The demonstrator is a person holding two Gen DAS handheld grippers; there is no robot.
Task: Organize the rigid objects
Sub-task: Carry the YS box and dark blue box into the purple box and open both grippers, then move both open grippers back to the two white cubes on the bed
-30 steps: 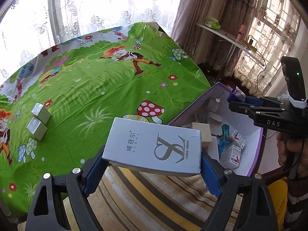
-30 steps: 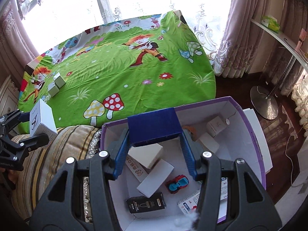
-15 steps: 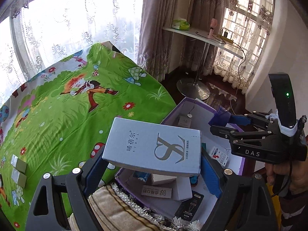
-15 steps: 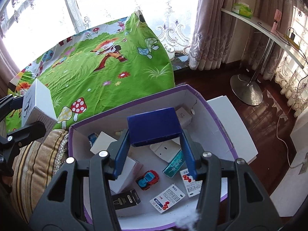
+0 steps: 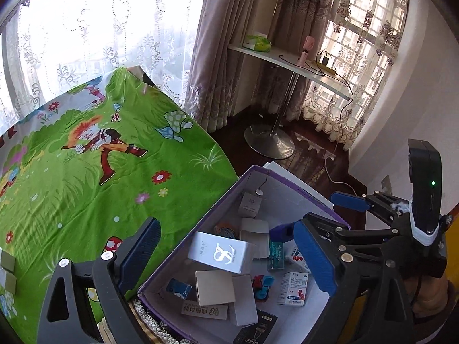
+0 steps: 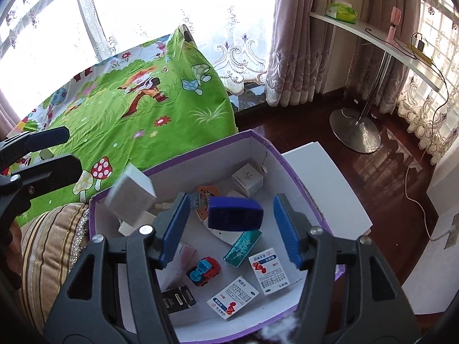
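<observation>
1. Left wrist view: the left gripper (image 5: pixel 226 255) hangs above a purple-rimmed cardboard box (image 5: pixel 301 197) with a white inside. Its jaws stand wide and are opening, and neither blue pad touches anything.
2. Between and below those jaws, a pale grey carton with a white logo (image 5: pixel 221 252) is tilted, clear of the pads, over the other boxes inside.
3. Same view, inside the box: small white cartons, a teal carton (image 5: pixel 276 253), a red and blue toy car (image 5: pixel 262 285), a white medicine box (image 5: pixel 293 288) and a black package (image 5: pixel 256 329).
4. Same view, at the right: the right gripper (image 5: pixel 330 215), held by a hand (image 5: pixel 430 295), reaches over the box's far rim.
5. Same view, at the left: a bed under a green cartoon sheet (image 5: pixel 86 189), with two small grey boxes (image 5: pixel 7 269) near its edge.
6. Right wrist view: the right gripper (image 6: pixel 229 226) has its jaws partly apart and opening. A dark blue box (image 6: pixel 235 213) sits between them, blurred, touching neither pad.
7. Same view: the pale grey carton (image 6: pixel 132 197), also blurred, is over the box's left rim, just beside the left gripper (image 6: pixel 57 152).
</observation>
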